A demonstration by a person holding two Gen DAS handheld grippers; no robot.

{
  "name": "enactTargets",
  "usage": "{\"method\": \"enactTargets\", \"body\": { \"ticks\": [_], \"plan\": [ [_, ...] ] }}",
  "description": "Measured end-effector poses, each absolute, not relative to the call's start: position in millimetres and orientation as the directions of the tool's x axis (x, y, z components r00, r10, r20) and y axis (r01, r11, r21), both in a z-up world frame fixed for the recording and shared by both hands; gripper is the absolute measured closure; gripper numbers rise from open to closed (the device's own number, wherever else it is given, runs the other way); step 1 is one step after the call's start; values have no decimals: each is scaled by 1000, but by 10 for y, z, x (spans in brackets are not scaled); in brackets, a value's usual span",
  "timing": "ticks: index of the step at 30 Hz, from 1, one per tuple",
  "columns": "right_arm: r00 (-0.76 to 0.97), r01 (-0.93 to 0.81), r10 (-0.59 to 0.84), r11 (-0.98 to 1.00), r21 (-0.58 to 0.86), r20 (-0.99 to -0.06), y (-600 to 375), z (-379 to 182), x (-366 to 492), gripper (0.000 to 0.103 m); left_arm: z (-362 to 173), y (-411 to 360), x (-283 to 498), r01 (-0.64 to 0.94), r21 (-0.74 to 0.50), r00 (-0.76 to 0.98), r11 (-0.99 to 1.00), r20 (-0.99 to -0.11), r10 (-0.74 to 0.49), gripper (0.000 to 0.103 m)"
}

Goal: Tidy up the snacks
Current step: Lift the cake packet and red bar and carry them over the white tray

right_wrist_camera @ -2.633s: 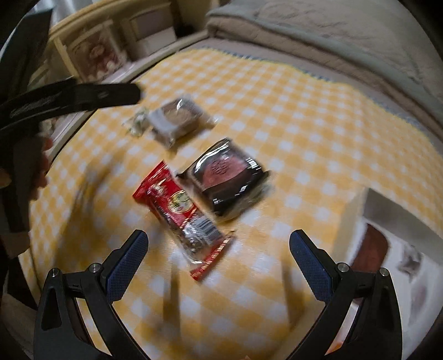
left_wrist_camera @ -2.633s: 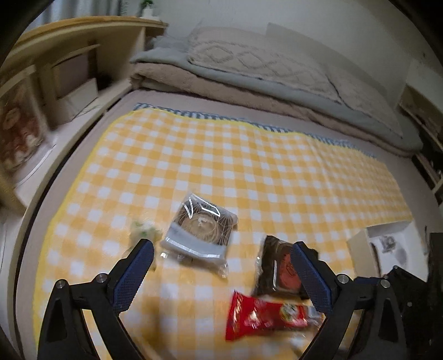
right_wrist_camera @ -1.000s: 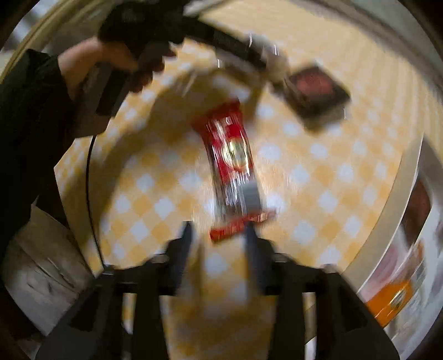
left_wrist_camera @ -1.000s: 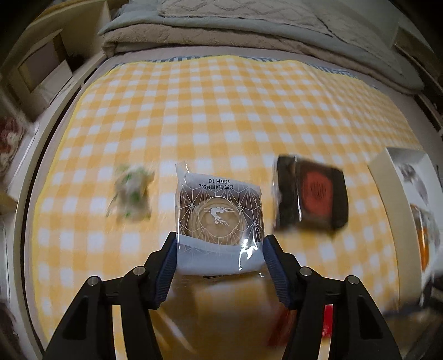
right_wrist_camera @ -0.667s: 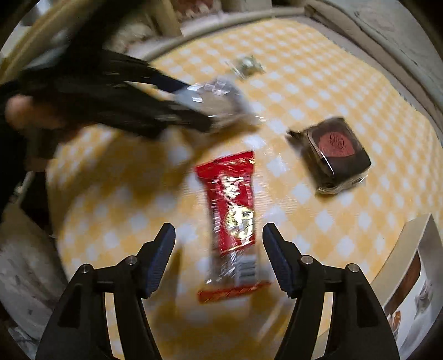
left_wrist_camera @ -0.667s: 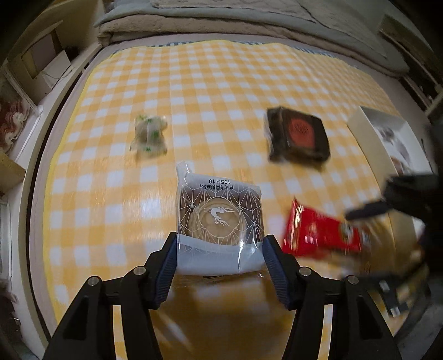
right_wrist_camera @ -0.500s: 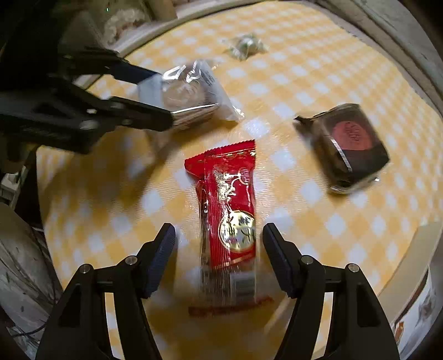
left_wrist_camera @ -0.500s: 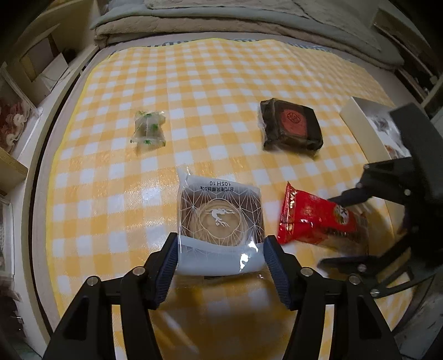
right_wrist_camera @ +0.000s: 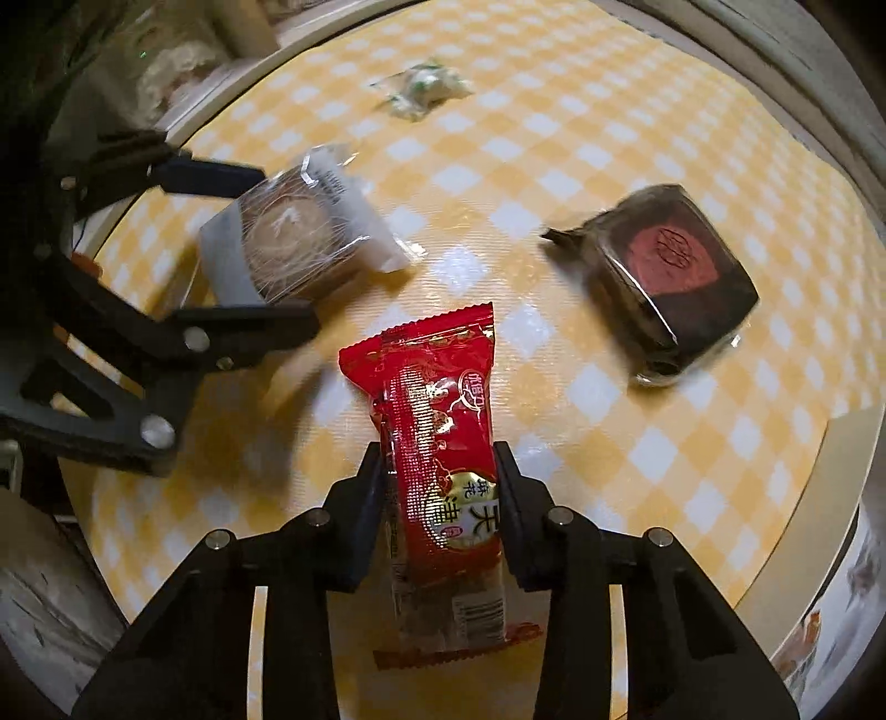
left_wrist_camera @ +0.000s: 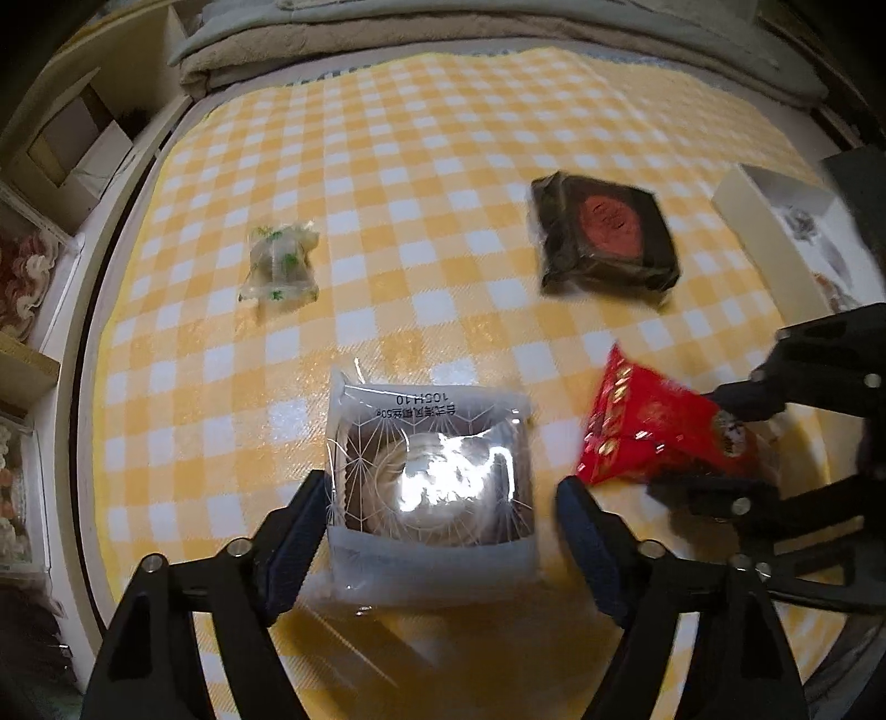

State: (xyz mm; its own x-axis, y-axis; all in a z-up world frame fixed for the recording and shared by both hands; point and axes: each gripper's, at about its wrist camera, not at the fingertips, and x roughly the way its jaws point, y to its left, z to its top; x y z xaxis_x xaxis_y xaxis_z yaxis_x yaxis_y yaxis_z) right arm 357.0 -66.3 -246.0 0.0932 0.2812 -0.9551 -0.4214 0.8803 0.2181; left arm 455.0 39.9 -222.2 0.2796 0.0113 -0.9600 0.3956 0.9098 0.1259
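Observation:
A clear packet with a round pastry (left_wrist_camera: 432,471) lies between the fingers of my left gripper (left_wrist_camera: 443,493). Its jaws stand a little wider than the packet, with a gap at the right pad. From the right wrist, the same pastry packet (right_wrist_camera: 293,238) sits inside the left gripper (right_wrist_camera: 282,252). My right gripper (right_wrist_camera: 440,459) is closing on a red snack packet (right_wrist_camera: 437,399), and both pads press its sides. The red packet (left_wrist_camera: 648,426) tilts up in the right gripper (left_wrist_camera: 720,443). A dark packet with a red seal (left_wrist_camera: 606,238) and a small green-white candy (left_wrist_camera: 279,266) lie farther off.
All of this rests on a yellow checked cloth (left_wrist_camera: 415,138). A white box (left_wrist_camera: 792,232) with snacks in it stands at the right edge. Wooden shelves (left_wrist_camera: 66,144) run along the left, and folded bedding (left_wrist_camera: 498,22) lies at the back.
My right gripper dropped over the red packet and shut on it. The left gripper's jaws widened around the pastry packet they had gripped.

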Motion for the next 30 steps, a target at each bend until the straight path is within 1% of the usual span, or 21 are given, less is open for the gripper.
{"method": "enactTargets", "body": {
  "ticks": [1, 2, 5, 10, 16, 24, 30],
  "plan": [
    [100, -406, 276, 888, 214, -956, -675, -2450, 3583, 66, -2244, 407, 4569, 385, 135, 274, 913, -961, 27, 36],
    [105, -395, 275, 893, 214, -956, -698, -2449, 3605, 66, -2258, 420, 4587, 374, 129, 264, 918, -964, 28, 37],
    [120, -365, 267, 908, 207, -956, -568, -2417, 3594, 67, -2251, 403, 4594, 373, 129, 266, 919, -964, 28, 38],
    [144, -342, 257, 919, 196, -956, -684, -2298, 3552, 67, -2198, 401, 4583, 352, 144, 291, 925, -956, 38, 39],
    [239, -294, 282, 933, 208, -929, -821, -2022, 3467, 67, -1848, 407, 4447, 301, 109, 367, 947, -930, -10, 39],
    [366, -232, 287, 949, 212, -885, -1156, -1553, 3366, 67, -1320, 398, 4235, 223, 42, 493, 974, -867, -75, 40],
    [452, -186, 295, 954, 235, -842, -1503, -1239, 3244, 67, -997, 276, 3959, 228, 19, 563, 974, -818, -116, 40]
  ]
}}
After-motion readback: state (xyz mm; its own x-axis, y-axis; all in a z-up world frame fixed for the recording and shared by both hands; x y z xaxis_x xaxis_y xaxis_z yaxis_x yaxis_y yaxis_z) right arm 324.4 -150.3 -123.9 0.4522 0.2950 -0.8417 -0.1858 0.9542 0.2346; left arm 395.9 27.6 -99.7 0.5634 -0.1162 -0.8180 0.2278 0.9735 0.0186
